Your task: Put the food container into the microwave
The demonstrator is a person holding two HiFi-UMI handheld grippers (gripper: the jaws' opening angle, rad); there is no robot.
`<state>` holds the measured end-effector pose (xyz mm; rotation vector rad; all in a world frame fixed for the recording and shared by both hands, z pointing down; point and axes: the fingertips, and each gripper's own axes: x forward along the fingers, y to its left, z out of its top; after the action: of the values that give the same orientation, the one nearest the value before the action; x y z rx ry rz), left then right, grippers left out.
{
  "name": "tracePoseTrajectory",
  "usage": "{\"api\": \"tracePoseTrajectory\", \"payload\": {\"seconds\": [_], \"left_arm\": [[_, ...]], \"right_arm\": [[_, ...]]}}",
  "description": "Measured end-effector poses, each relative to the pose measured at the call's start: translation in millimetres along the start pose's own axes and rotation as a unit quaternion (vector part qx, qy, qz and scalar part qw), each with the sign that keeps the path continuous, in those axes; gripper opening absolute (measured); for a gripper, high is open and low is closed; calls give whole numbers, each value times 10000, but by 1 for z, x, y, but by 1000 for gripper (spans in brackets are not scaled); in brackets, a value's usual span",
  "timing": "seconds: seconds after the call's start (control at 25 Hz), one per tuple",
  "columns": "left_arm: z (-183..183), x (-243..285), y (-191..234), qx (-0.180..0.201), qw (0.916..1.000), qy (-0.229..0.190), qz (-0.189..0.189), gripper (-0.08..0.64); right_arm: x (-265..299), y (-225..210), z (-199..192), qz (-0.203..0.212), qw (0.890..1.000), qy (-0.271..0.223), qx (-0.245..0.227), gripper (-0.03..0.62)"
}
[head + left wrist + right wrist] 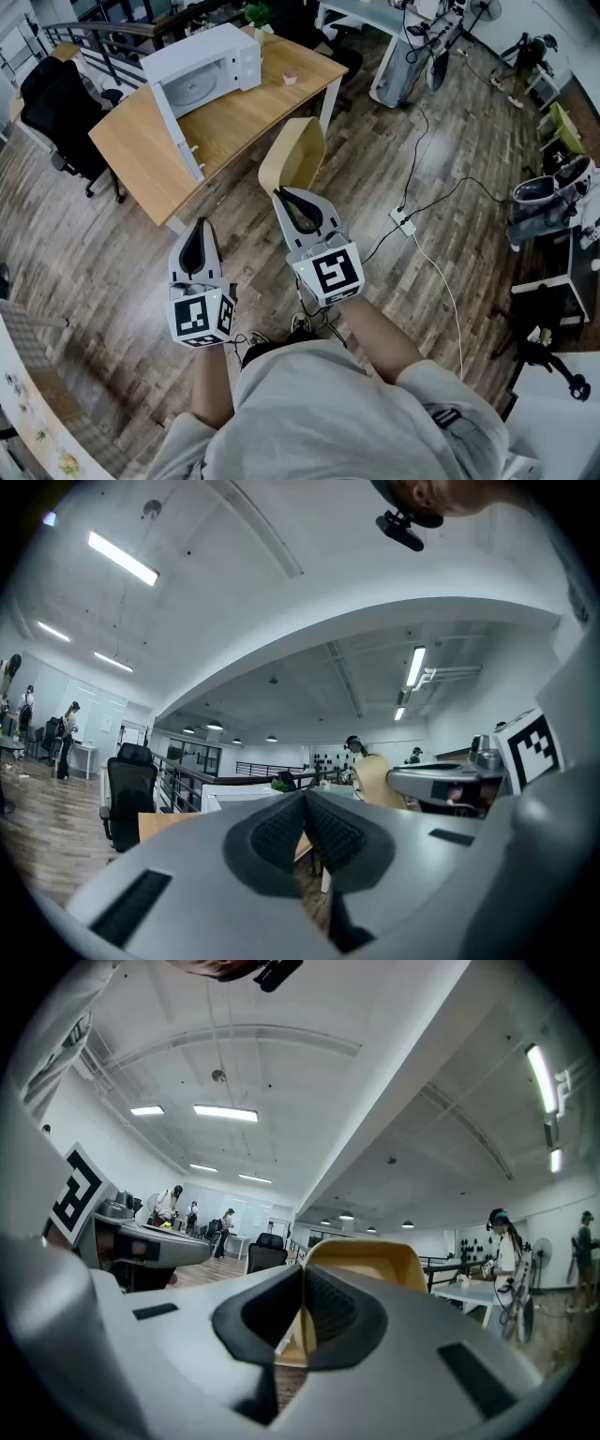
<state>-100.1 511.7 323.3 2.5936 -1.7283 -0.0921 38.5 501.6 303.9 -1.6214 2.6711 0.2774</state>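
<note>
The food container is a tan, open-topped tub, tilted on its side in the air just short of the table. My right gripper is shut on its near rim; in the right gripper view the rim rises between and beyond the pads. The white microwave stands on the wooden table with its door swung open towards me and the turntable showing. My left gripper hangs to the left over the floor, jaws shut on nothing.
A small pink item lies on the table right of the microwave, a plant behind it. Black office chairs stand at the left. A cable and power strip lie on the floor at the right. Railing runs behind the table.
</note>
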Motion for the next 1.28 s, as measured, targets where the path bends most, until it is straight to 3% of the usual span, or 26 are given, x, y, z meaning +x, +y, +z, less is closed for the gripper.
{"api": "tracePoseTrajectory", "payload": {"seconds": [0.36,0.72,1.0,1.28], "left_arm": [[-16,6,-32,-70,9997,138,168,12],[-35,-1,-41,-83,9983,320,476,12],[-45,17,-49,-73,9983,484,320,12],[-61,73,-41,-180,9981,572,102,12]], "right_arm": [[-17,-26,-6,302,9994,-49,-133,18],[-26,-48,-37,432,9989,112,125,18],[-16,-46,-43,641,9977,176,115,18],[15,-72,-69,523,9978,394,135,18]]}}
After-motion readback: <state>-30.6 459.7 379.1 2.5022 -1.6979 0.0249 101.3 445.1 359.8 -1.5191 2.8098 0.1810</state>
